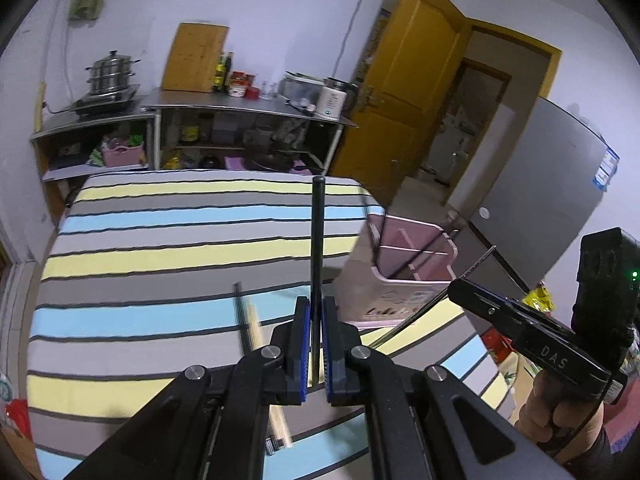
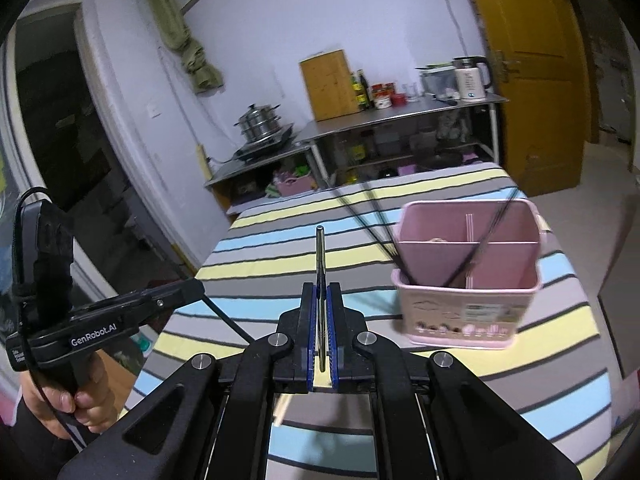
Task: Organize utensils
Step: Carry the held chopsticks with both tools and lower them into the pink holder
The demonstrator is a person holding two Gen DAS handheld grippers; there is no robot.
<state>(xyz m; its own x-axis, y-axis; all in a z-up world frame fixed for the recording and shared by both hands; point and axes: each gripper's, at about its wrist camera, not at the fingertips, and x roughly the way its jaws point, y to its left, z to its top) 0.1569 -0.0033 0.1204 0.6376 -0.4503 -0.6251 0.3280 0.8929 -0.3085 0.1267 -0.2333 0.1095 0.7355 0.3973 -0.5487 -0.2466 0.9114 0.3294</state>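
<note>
Between left claw point(image 1: 316, 344) pads: chopstick point(image 1: 318, 240)

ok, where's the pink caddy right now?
The pink caddy stands on the striped table, right of centre in the right wrist view, chopsticks leaning in it; the left wrist view shows it at the table's right edge.

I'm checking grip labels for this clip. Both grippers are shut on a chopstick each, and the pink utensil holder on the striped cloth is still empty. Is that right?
Not quite. The pink utensil holder is not empty: dark chopsticks already lean in its compartments, as the right wrist view shows. The rest holds: the left gripper and the right gripper are each shut on a chopstick, and the holder stands on the striped cloth.
</note>
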